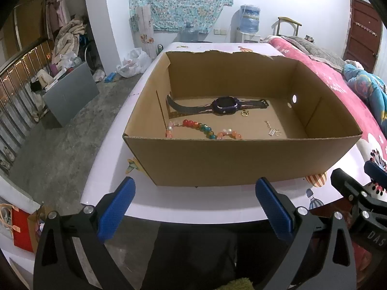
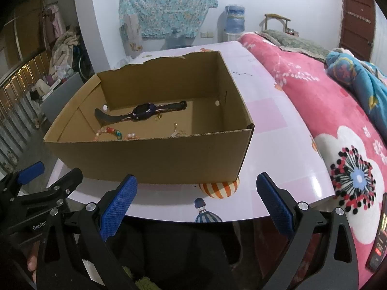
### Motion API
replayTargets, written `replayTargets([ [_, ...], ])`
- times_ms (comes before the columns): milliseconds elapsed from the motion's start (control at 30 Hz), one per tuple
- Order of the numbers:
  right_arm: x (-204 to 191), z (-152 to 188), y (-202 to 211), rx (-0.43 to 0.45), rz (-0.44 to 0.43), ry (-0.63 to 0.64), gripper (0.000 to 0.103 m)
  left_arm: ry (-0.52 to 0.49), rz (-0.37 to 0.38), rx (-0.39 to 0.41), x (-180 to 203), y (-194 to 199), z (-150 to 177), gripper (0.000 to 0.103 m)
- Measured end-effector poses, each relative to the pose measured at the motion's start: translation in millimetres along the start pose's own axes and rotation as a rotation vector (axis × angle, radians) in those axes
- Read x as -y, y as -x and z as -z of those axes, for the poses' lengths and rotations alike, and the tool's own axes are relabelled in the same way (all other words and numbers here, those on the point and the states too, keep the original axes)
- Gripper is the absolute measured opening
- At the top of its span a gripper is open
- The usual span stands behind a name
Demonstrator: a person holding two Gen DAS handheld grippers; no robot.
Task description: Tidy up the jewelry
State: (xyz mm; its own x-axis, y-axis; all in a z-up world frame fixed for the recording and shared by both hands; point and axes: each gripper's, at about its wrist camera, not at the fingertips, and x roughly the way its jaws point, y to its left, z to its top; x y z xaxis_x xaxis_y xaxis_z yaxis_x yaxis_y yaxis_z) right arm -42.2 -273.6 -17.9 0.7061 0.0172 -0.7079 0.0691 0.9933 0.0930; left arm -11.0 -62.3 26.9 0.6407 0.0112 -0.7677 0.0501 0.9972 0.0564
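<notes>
Watch (image 1: 223, 105), beads (image 1: 203, 128), ring (image 1: 244, 113) and clasp (image 1: 273, 132) lie in box (image 1: 241, 159) at table (image 1: 193, 200) front edge; both grippers (image 1: 193, 207) (image 2: 196, 205) gape empty, nothing visibly left.

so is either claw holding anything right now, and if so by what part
Nothing is held. The left claw and right claw are both open and empty, short of the cardboard box. The watch and bead bracelet lie inside it.

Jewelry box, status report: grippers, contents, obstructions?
Left gripper and right gripper open, empty, short of cardboard box. Watch, bead bracelet inside. Nothing blocking.
</notes>
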Motion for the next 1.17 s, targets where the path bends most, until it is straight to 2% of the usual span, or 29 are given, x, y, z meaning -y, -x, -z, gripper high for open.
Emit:
replayTargets([
  [1167, -1.6, 2.0, 0.1, -0.007, -0.002, -0.002, 0.095, 0.016, 0.009, -0.002, 0.9, -1.7, 0.8, 0.098],
])
